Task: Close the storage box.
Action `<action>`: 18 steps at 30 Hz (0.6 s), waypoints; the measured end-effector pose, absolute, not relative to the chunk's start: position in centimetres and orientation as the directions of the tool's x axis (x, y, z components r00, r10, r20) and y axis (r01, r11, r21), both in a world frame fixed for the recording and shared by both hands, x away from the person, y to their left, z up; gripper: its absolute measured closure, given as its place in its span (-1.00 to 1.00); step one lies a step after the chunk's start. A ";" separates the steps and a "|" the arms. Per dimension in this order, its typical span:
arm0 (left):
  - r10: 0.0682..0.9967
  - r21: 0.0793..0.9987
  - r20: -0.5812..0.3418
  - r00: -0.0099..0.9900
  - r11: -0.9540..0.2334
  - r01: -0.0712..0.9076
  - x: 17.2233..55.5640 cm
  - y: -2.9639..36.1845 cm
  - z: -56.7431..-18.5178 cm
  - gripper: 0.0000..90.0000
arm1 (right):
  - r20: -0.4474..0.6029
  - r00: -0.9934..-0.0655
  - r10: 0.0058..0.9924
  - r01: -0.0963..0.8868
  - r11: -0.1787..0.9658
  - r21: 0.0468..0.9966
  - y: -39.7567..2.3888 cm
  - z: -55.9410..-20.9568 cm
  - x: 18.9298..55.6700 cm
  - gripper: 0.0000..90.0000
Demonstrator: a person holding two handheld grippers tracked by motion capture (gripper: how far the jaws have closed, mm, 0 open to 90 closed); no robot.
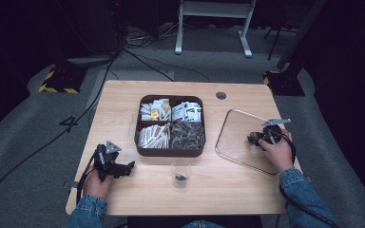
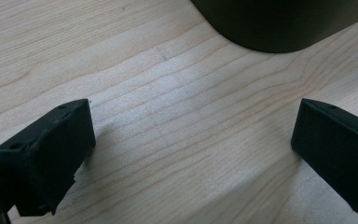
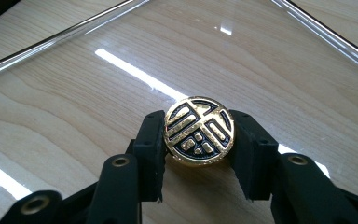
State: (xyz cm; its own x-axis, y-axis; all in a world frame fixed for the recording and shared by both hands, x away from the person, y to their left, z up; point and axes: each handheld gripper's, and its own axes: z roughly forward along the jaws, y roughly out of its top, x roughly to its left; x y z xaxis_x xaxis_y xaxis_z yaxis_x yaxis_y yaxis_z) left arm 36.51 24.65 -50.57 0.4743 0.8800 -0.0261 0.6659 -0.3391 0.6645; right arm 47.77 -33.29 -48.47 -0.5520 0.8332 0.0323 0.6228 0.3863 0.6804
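Gold-and-black round medallion [image 3: 199, 131] pinched in the right tongs [image 3: 198, 156] above the clear glass tray [image 3: 65, 37].

Gripped by its rim, face up, probably for setting down flat. Left tongs [image 2: 191, 149] rest spread on bare counter [image 2: 135, 65], just short of the dark divided box [image 1: 171, 124]; a small cup [image 1: 180, 174] stands between both tongs.

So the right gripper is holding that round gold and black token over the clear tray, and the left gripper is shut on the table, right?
Not quite: the left gripper is open, its jaws wide apart over bare table, as the left gripper view shows. The rest holds: the right gripper holds the round gold and black token over the clear tray.
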 end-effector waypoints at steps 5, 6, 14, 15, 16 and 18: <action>0.880 0.665 -0.026 0.474 -0.339 0.666 36.5 24.6 -50.6 -1.00 | 0.031 -0.556 0.830 0.623 0.392 0.677 -33.3 -48.4 47.9 0.31; 0.880 0.665 -0.025 0.474 -0.340 0.665 36.5 24.7 -50.6 -1.00 | 0.031 -0.556 0.831 0.622 0.391 0.678 -33.3 -48.4 47.9 0.31; 0.881 0.665 -0.026 0.472 -0.338 0.666 36.5 24.6 -50.6 -1.00 | 0.047 -0.554 0.831 0.627 0.378 0.681 -33.5 -48.2 47.8 0.31; 0.881 0.665 -0.026 0.472 -0.337 0.667 36.5 24.6 -50.6 -1.00 | 0.050 -0.554 0.831 0.623 0.375 0.686 -33.5 -48.1 47.8 0.31; 0.881 0.665 -0.027 0.472 -0.337 0.667 36.5 24.6 -50.6 -1.00 | 0.052 -0.556 0.830 0.622 0.374 0.688 -33.5 -47.9 47.8 0.31; 0.881 0.665 -0.026 0.472 -0.337 0.666 36.5 24.6 -50.6 -1.00 | 0.053 -0.560 0.827 0.617 0.372 0.694 -33.5 -47.5 47.7 0.31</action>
State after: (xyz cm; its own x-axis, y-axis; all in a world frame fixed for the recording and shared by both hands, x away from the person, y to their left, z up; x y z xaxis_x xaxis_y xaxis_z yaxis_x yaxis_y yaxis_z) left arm 36.49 24.63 -50.57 0.4723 0.8811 -0.0263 0.6665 -0.3374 0.6648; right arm 47.71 -33.49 -47.54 -0.5596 0.8271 0.0534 0.6166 0.3724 0.6937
